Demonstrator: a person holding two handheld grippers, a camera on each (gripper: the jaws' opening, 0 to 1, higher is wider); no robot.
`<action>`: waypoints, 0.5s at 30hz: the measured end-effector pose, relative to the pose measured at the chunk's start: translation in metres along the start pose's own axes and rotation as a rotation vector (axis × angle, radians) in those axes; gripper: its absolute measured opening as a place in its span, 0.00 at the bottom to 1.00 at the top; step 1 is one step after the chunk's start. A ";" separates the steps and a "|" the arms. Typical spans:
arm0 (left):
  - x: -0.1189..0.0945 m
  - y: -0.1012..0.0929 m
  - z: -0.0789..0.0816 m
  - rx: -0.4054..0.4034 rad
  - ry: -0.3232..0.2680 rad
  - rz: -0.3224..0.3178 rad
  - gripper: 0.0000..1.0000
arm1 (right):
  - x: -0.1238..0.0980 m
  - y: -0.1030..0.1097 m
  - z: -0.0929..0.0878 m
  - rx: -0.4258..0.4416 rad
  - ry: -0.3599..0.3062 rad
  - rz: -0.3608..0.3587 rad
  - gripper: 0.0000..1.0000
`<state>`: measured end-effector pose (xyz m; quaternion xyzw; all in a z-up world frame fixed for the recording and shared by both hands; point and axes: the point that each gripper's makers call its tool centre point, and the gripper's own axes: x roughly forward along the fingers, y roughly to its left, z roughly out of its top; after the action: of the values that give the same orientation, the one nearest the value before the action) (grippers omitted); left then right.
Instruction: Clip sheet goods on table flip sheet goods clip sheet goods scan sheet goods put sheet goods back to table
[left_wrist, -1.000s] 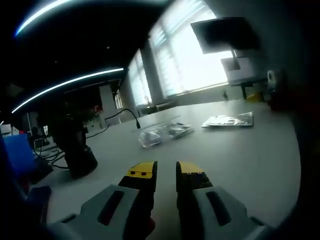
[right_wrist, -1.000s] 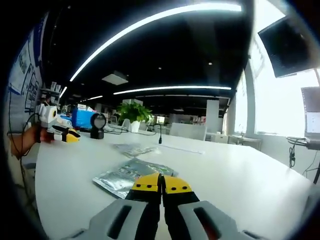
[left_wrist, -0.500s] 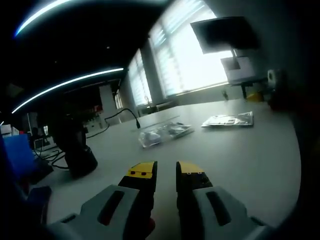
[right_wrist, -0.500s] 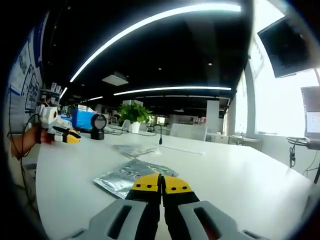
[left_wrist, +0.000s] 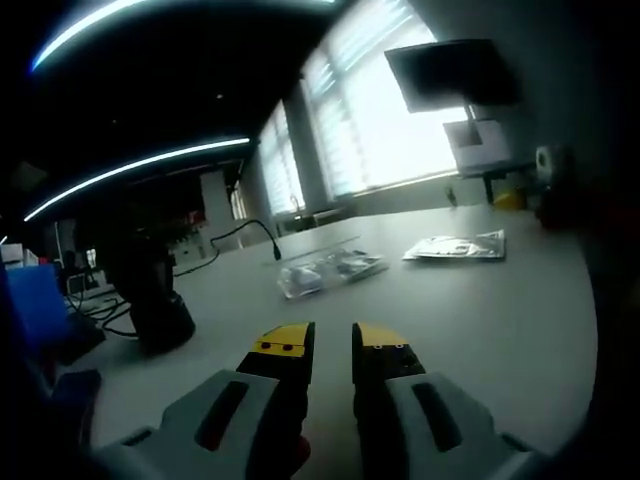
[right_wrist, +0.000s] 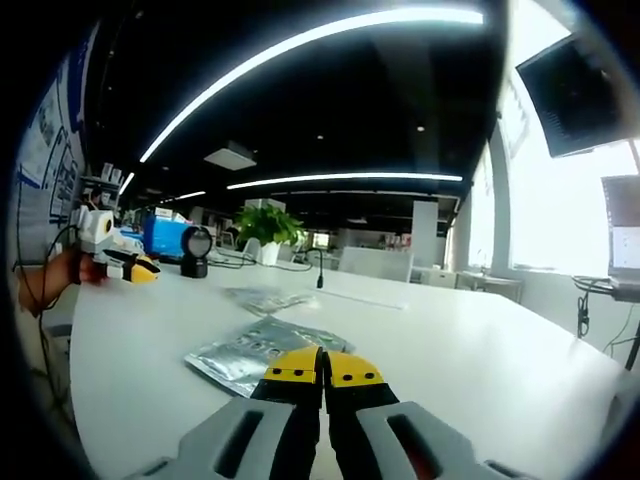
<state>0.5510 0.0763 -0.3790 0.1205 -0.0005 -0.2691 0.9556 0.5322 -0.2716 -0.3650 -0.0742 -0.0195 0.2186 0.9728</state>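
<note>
Two grippers sit low over one large white bench (right_wrist: 480, 360), and no step of the task appears completed.

1. Bench. The surface carries all sheet goods. Nothing is lifted from it.

2. Scanner. A dark, stand-type device (left_wrist: 150, 300), judged to be the scanner, stands on the bench to the left of the left gripper's line of sight. In the right gripper view the same device (right_wrist: 195, 250) stands at the far side of the bench. No packet is near it, so the scan step is judged not yet done.

3. Sheet goods. A silver foil packet (right_wrist: 255, 352) lies flat just ahead of the right gripper. A second clear packet (right_wrist: 268, 298) lies farther along the bench. In the left gripper view the clear packet (left_wrist: 325, 270) lies ahead of the jaws, well apart from them, and the foil packet (left_wrist: 458, 246) lies beyond it to the right.

4. Left gripper (left_wrist: 332, 345). The jaws stand spread with a clear gap between the yellow tips. They pinch nothing.

5. Right gripper (right_wrist: 322, 372). The jaws are pressed together, tips touching. They hold nothing; the foil packet lies just beyond the tips.

6. Remaining work, as judged: first clip, flip, second clip, scan, and return to the bench.
</note>
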 end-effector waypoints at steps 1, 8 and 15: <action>0.000 0.001 0.000 -0.003 0.002 0.003 0.07 | 0.000 -0.002 0.001 -0.007 -0.002 -0.008 0.00; 0.003 0.004 -0.004 -0.001 0.009 0.006 0.07 | 0.000 -0.001 0.004 0.008 -0.015 0.011 0.00; 0.001 -0.001 -0.003 0.004 0.005 -0.003 0.07 | 0.000 0.009 0.007 -0.027 -0.020 0.035 0.00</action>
<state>0.5513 0.0755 -0.3819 0.1230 0.0017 -0.2701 0.9550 0.5280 -0.2621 -0.3596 -0.0854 -0.0307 0.2358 0.9676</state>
